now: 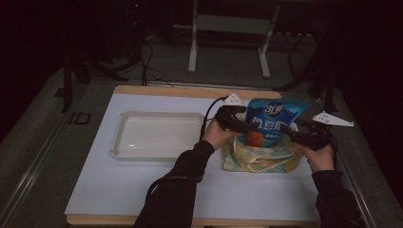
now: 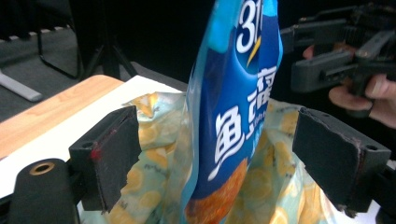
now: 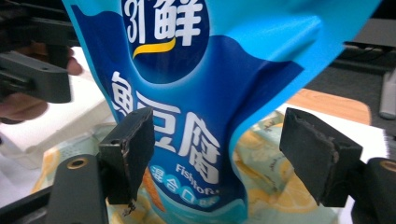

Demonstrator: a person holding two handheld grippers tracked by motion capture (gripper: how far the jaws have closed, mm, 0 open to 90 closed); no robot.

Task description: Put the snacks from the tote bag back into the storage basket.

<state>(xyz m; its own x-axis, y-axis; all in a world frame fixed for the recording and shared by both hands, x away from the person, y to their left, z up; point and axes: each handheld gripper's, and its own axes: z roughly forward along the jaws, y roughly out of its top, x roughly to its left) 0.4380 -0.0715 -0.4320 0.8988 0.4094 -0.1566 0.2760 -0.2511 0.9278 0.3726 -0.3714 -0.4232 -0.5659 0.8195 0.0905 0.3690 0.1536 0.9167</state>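
Near the right edge of the counter (image 1: pixel 142 190), a blue snack pouch (image 1: pixel 270 122) stands upright in the mouth of a lemon-print cloth bag (image 1: pixel 261 157), its long axis vertical and its printed top end pointing up. Its lower end, with an orange picture on it, sits down inside the bag's open top, and the bag's yellow-and-pale fabric is bunched around it. The printed face of the pouch is turned toward the person's side of the counter.

The left tongs (image 1: pixel 244 126) come at the pouch from its left and the right tongs (image 1: pixel 292 135) from its right, each held in a hand with a dark sleeve. In the left gripper view the left tongs (image 2: pixel 215 154) stand wide apart with the pouch's edge between the jaws, neither pad pressing on it. In the right gripper view the right tongs (image 3: pixel 217 156) are likewise wide, the pouch's broad face between the jaws; the left pad lies right against the film, the right pad is clear of it.

To the left of the bag, toward the middle of the counter, lies a shallow white tray (image 1: pixel 119 142); nothing is in it. Beyond the far edge, a wooden strip (image 1: pixel 190 90) borders the counter, and the legs of a metal frame (image 1: pixel 192 52) stand on the floor.
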